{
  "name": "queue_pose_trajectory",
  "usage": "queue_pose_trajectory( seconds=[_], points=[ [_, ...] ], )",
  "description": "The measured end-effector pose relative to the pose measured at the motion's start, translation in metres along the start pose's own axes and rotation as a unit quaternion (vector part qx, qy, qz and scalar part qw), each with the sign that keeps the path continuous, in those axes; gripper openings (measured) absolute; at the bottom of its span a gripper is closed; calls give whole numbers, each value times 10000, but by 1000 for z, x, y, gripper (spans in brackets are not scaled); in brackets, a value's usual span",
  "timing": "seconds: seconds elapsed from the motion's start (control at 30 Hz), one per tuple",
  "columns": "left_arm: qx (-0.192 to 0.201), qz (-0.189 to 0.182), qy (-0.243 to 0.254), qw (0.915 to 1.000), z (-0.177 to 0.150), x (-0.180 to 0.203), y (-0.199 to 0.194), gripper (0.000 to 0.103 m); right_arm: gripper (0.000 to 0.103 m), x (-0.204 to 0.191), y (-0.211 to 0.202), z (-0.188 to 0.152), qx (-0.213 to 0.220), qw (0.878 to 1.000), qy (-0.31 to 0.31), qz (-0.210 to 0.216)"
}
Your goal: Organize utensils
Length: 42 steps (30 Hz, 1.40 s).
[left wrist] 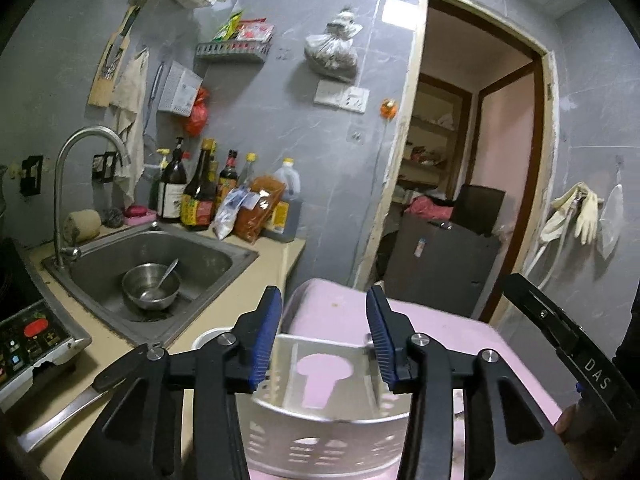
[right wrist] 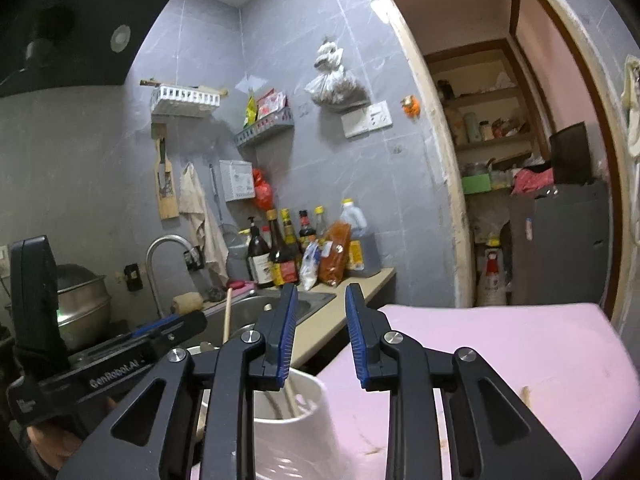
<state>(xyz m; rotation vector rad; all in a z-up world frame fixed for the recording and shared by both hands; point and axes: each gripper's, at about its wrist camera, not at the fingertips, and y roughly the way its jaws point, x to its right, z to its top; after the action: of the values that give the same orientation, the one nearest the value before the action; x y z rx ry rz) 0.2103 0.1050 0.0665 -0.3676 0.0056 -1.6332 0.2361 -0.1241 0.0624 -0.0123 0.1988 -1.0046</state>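
Left wrist view, from left to right: a knife [left wrist: 60,416] lies on the beige surface [left wrist: 224,304] beside a control panel [left wrist: 32,340]. Behind it, a steel sink [left wrist: 208,252] holds a metal bowl [left wrist: 150,286] with a spoon [left wrist: 166,274] resting inside. Sauce bottles [left wrist: 200,192] crowd the wall past the sink. The left hand-held gripper [left wrist: 324,344] is released, its blue pads spread wide and grasping nothing, poised over a perforated metal utensil holder [left wrist: 320,436] that stands on a pink surface [left wrist: 440,328]. The rim of a white cup [left wrist: 208,338] shows just left of the holder. At far right, part of the other tool enters the view.

Right wrist view, from left to right: the left tool's body crosses the lower corner, in front of a lidded steel pot [right wrist: 84,300]. A wooden stick [right wrist: 227,314] rises from the white cup [right wrist: 296,412], which stands at the pink surface's [right wrist: 500,344] left edge and holds more utensils. The right hand-held gripper [right wrist: 322,340] is also released, jaws apart and empty, above the cup's right rim. An open doorway [right wrist: 520,160] fills the right side.
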Motion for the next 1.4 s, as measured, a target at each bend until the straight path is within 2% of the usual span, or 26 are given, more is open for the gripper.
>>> queue_pose_trajectory(
  seconds=[0.1, 0.3, 0.4, 0.43, 0.47, 0.5, 0.57, 0.6, 0.7, 0.8, 0.93, 1.2, 1.4],
  points=[
    [71, -136, 78, 9999, 5, 14, -4, 42, 24, 8, -15, 7, 137, 9997, -175, -141],
    [84, -485, 181, 9986, 5, 49, -5, 52, 40, 31, -52, 20, 355, 9973, -461, -458],
    [15, -604, 255, 9978, 3, 66, -2, 60, 55, 45, -70, 25, 408, 9960, -540, -578],
    [-11, -662, 275, 9974, 2, 72, -2, 63, 65, 47, -73, 26, 415, 9957, -562, -601],
    [-31, -694, 291, 9972, 0, 77, -1, 71, 75, 52, -79, 27, 422, 9952, -606, -638],
    [-37, -727, 300, 9969, -1, 81, -1, 79, 77, 56, -85, 28, 441, 9944, -660, -702],
    [-13, -778, 317, 9965, -5, 91, -1, 88, 84, 61, -94, 29, 481, 9929, -729, -804],
    [-8, -795, 339, 9963, -7, 96, -1, 92, 86, 66, -100, 29, 495, 9924, -738, -855],
    [-27, -919, 421, 9949, -13, 107, -1, 99, 103, 78, -111, 27, 563, 9911, -687, -988],
    [-60, -998, 478, 9938, -21, 114, 1, 101, 103, 88, -119, 23, 616, 9883, -734, -1186],
    [-281, -1028, 574, 9926, -33, 123, 7, 101, 103, 104, -124, 16, 466, 9854, -834, -1408],
    [-937, -1086, 847, 9860, -69, 136, 27, 101, 103, 130, -121, 0, -171, 9792, -1003, -1757],
    [-1362, -1113, 947, 9798, -90, 145, 36, 101, 103, 142, -115, -17, -622, 9786, -986, -1698]
  ],
)
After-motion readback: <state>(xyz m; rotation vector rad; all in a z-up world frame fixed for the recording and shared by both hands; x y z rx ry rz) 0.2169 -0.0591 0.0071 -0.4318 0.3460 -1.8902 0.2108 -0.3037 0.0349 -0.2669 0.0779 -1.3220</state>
